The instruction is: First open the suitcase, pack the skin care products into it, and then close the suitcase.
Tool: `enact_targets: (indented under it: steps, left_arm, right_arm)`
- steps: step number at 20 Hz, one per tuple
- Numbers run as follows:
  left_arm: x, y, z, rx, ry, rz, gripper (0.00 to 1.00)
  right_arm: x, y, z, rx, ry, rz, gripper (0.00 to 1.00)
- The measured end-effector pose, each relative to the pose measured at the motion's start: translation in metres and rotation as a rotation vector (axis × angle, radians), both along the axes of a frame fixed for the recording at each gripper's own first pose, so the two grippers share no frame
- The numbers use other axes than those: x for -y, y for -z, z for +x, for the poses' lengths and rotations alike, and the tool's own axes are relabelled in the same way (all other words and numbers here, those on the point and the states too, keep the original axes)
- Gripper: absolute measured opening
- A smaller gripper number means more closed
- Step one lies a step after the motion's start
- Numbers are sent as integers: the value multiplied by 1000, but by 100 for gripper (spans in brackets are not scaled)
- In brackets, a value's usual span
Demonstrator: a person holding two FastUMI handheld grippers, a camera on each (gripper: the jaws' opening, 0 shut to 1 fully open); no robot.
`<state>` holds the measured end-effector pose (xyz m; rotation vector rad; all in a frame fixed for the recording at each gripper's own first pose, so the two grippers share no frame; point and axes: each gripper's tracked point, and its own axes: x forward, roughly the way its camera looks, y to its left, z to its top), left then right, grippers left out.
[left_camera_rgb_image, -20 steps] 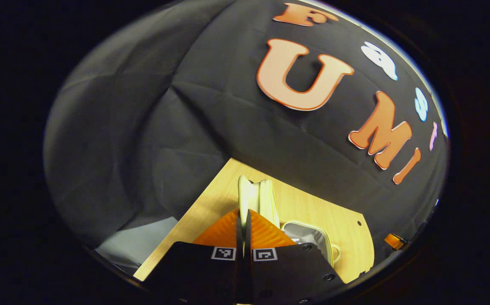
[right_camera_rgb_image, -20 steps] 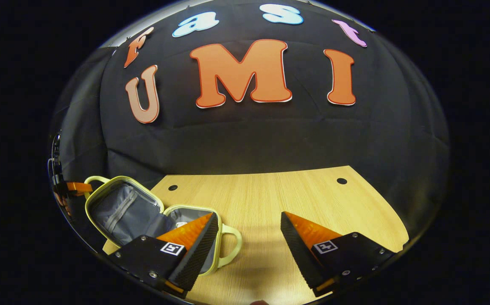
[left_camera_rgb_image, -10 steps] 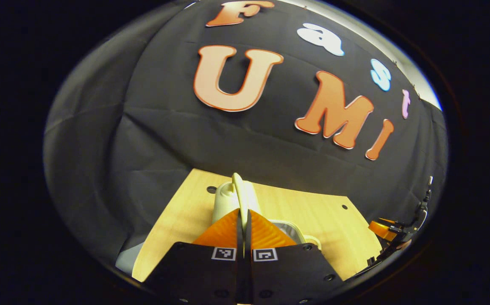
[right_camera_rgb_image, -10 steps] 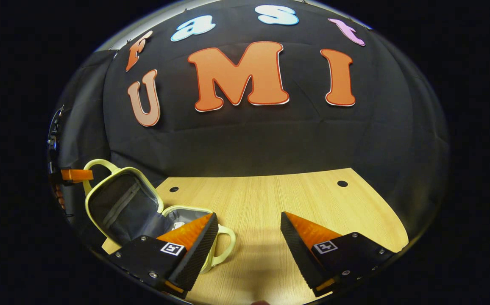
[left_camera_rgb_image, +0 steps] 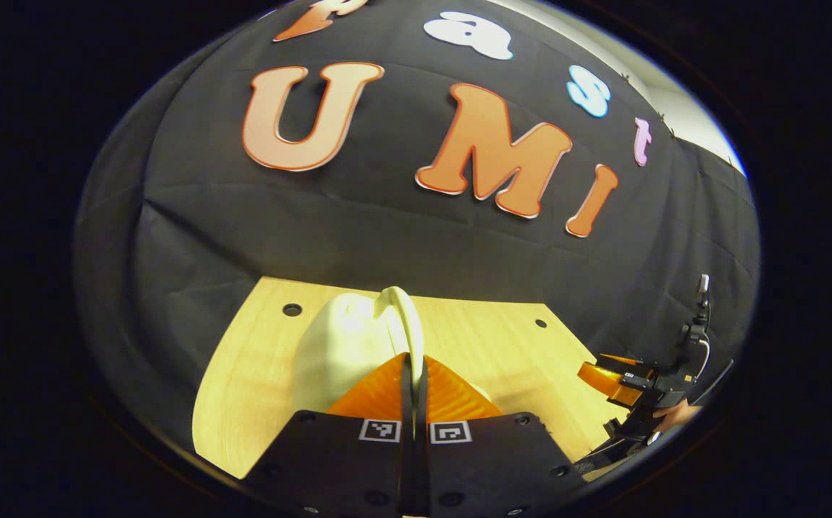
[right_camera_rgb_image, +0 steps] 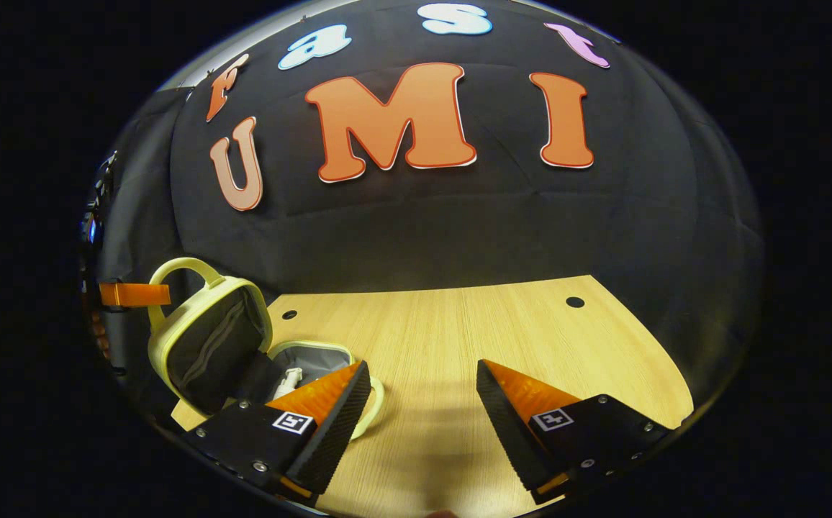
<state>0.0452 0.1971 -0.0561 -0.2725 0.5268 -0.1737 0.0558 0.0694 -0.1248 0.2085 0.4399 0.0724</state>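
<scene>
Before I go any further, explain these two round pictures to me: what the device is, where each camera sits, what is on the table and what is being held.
There is no robot. A person holds a two-finger gripper in each hand, and a fisheye camera rides on each, looking forward along its fingers.

In the left gripper view, the left gripper is shut on the pale yellow handle of the suitcase lid, holding the lid tilted up. At the right edge, the other gripper shows.

In the right gripper view, the right gripper is open and holds nothing, above the wooden table. At the left lies the small suitcase, open, with a white skin care product in its lower half.
</scene>
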Motion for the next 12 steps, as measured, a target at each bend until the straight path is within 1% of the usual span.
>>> enact_targets:
  steps: [5,9,12]
  left_arm:
    - [68,29,8,-50,89,24,1]
    - [121,69,15,-117,161,68,1]
    - [149,100,14,-171,196,93,1]
  right_arm:
    - [19,5,-4,0,20,7,95]
    - [33,14,-6,-13,24,4,95]
    - [43,19,-6,-19,30,21,95]
